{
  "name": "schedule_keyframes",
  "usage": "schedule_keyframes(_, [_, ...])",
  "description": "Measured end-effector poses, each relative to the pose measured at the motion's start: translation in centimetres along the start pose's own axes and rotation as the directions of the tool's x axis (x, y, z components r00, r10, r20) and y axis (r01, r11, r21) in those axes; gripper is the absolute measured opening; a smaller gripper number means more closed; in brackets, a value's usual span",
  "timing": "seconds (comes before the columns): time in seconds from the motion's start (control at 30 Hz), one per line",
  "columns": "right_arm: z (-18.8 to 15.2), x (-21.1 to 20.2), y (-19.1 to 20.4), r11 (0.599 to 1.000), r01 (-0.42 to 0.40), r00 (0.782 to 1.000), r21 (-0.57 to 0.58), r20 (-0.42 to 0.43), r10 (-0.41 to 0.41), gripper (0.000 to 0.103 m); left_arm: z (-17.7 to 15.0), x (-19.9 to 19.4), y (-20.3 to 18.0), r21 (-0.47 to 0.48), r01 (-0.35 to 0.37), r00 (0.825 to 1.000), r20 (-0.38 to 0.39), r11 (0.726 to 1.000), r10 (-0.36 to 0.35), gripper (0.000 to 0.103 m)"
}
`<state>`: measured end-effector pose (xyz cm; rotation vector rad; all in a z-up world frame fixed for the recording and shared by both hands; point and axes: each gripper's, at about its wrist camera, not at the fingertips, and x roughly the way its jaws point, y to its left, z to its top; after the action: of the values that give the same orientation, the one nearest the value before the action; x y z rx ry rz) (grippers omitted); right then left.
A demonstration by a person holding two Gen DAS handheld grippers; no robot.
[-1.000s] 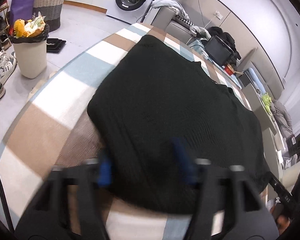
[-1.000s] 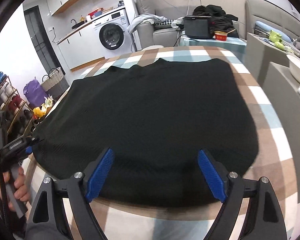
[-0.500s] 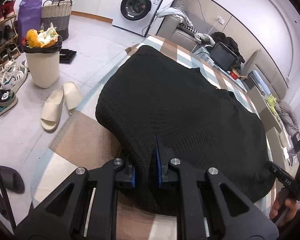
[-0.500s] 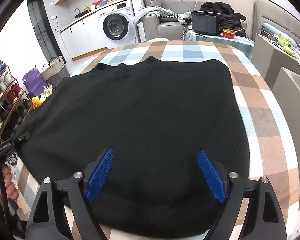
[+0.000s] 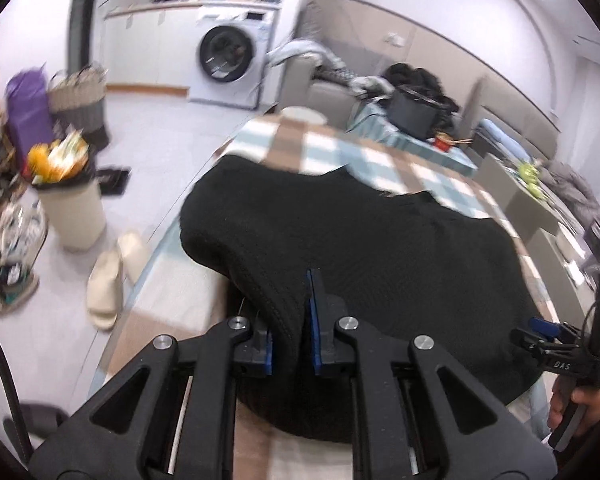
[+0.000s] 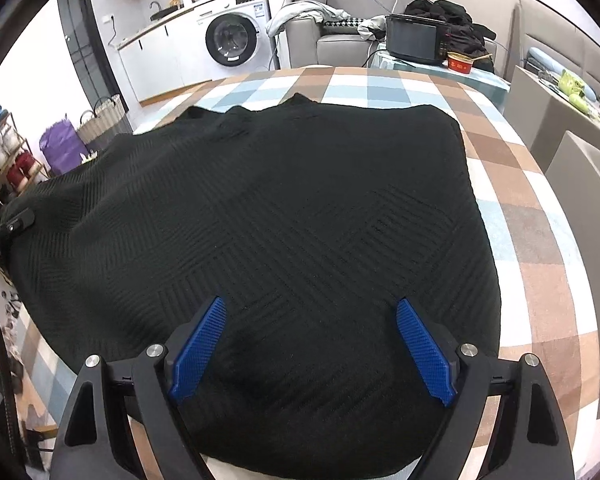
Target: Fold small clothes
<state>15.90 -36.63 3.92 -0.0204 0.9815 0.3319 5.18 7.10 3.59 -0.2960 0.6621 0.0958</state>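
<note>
A black knitted sweater (image 6: 292, 208) lies spread over a checked tablecloth (image 6: 540, 240) on the table. In the left wrist view my left gripper (image 5: 290, 316) is shut on the sweater's (image 5: 380, 248) left edge, and a ridge of the knit rises between the blue pads, lifted off the cloth. My right gripper (image 6: 308, 344) stands open, low over the sweater's near hem, with nothing pinched between its blue fingers (image 6: 424, 356). It also shows at the right edge of the left wrist view as the right gripper (image 5: 564, 352) in a hand.
Beyond the table's far end stand a sofa (image 6: 340, 40), a black microwave (image 6: 416, 38) and a red bowl (image 6: 460, 62). On the floor to the left are a full bin (image 5: 70, 204), pale slippers (image 5: 116, 272), a basket (image 5: 76, 100) and a washing machine (image 5: 232, 60).
My left gripper shut on the sweater's left edge and then rose, pulling that edge up off the tablecloth. My right gripper stayed open and crept a little forward over the hem.
</note>
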Motion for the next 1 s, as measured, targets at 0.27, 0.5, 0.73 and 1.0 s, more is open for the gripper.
schedule_keyframes(0.27, [-0.3, -2.4, -2.2, 0.997, -0.008, 0.999, 0.079, 0.047, 0.004, 0.089, 1.7, 0.6, -13.5, 0.285, 0.273, 0.960, -0.023, 0.919, -0.278, 0.008])
schedule_keyframes(0.5, [-0.9, -3.9, -4.9, 0.985, 0.046, 0.997, 0.165, 0.058, -0.056, 0.089, -5.1, 4.3, -20.5, 0.386, 0.502, 0.851, -0.382, 0.774, -0.361, 0.028])
schedule_keyframes(0.73, [-0.3, -4.6, -5.4, 0.984, 0.023, 0.996, 0.175, 0.078, -0.037, 0.089, -4.5, 1.3, -14.7, 0.285, 0.502, 0.859, -0.277, 0.817, -0.431, 0.064])
schedule_keyframes(1.0, [2.0, -3.1, -3.4, 0.945, -0.253, 0.967, 0.210, 0.086, 0.240, 0.089, -3.4, 2.0, -6.3, 0.126, 0.306, 0.936, -0.219, 0.944, -0.274, 0.066])
